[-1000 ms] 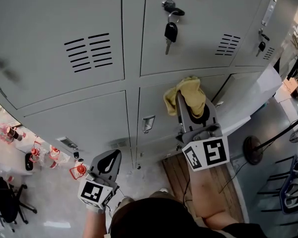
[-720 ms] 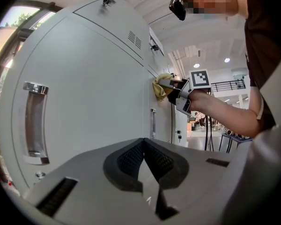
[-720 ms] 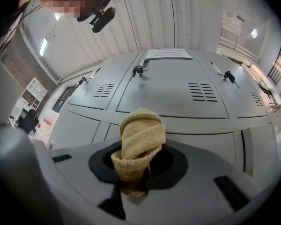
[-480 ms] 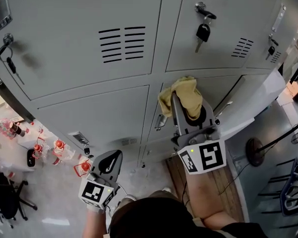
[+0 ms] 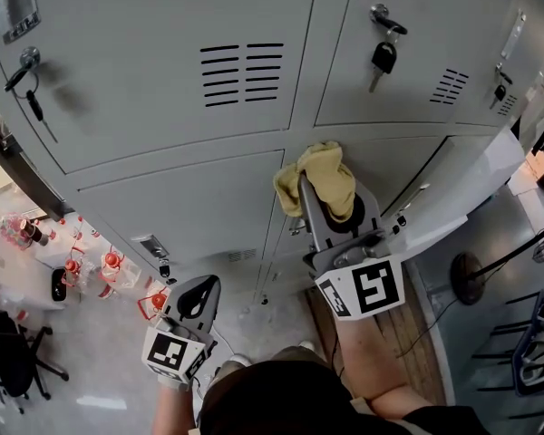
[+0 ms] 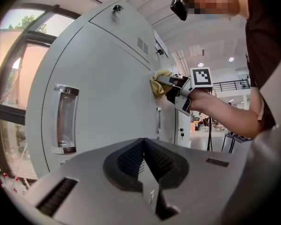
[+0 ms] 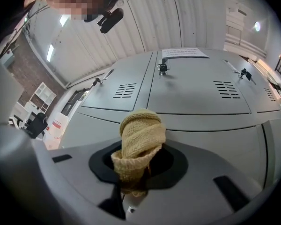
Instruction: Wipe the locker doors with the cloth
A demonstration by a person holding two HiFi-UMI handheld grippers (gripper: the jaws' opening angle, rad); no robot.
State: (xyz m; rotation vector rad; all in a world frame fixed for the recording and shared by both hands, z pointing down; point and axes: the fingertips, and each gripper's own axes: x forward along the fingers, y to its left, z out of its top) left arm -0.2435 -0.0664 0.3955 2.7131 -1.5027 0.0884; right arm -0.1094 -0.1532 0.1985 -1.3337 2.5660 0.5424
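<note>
Nothing here can be read from where I stand. The white printed sheet stuck high on the grey metal locker door carries lines of print too small to make out.

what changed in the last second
The right gripper, jaws shut on the cloth, slid it left across the lower locker door, from right of the hanging key above to left of it. The left gripper stayed low, jaws shut and empty.
</note>
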